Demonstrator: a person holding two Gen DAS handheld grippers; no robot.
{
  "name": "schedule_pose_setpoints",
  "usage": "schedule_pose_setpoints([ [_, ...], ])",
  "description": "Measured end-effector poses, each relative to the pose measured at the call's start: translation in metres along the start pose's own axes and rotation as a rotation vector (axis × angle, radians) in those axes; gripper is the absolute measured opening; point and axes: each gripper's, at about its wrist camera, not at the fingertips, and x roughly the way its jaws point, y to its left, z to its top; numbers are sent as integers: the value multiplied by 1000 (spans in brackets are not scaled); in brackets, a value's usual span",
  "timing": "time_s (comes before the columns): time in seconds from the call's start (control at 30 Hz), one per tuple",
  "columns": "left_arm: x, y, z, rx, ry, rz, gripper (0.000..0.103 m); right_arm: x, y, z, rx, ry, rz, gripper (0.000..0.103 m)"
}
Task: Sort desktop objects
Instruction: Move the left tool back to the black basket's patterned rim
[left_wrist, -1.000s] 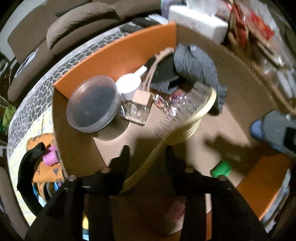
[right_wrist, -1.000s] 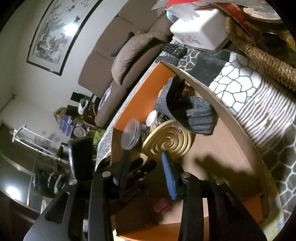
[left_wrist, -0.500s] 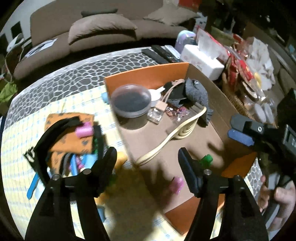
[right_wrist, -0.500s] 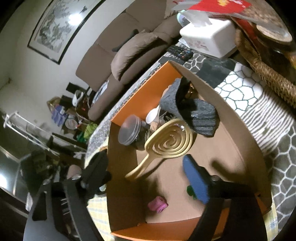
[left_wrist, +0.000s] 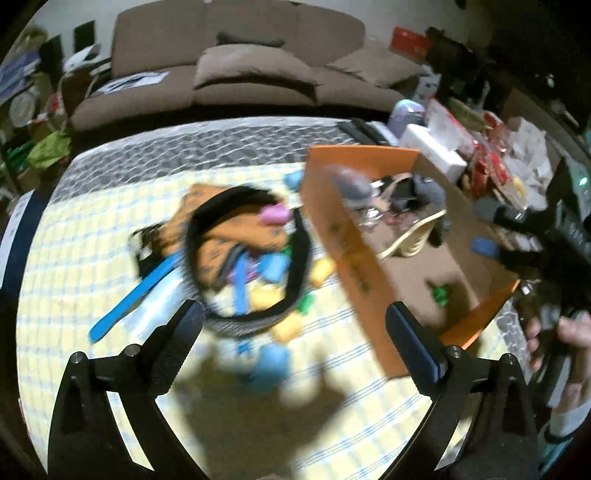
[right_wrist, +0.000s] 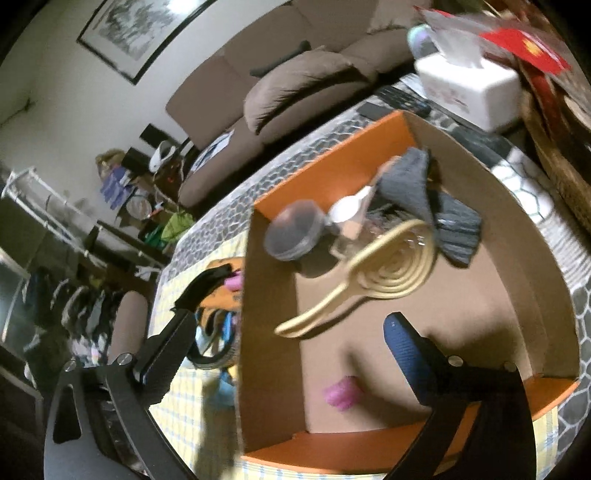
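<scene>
An orange cardboard box stands on the table. In it lie a cream spiral hairbrush, a grey cloth, a round lidded tub, a pink piece and a green piece. Left of the box is a blurred pile: black strap, orange cloth, blue strip, yellow and blue bits. My left gripper is open and empty above the pile's near side. My right gripper is open and empty over the box's left wall; it shows at the right of the left wrist view.
A white tissue box and a wicker basket stand beyond the box. A brown sofa is behind the table. A yellow checked cloth covers the table.
My left gripper let go of the hairbrush, opened, and pulled back and left to above the pile. My right gripper opened wide and drew back from the brush.
</scene>
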Motion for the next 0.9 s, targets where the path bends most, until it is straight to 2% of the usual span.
schedule_pose_setpoints([
  [0.17, -3, 43, -21, -97, 4, 1, 99, 12, 32, -6, -48, 13, 16, 103],
  [0.47, -7, 110, -45, -284, -27, -26, 99, 59, 98, -31, -202, 93, 27, 103],
  [0.7, 0, 162, -52, -438, -49, -97, 99, 100, 145, -62, -358, 162, 3, 103],
  [0.9, 16, 182, -52, -536, -42, -176, 102, 133, 165, -87, -492, 204, -57, 103],
])
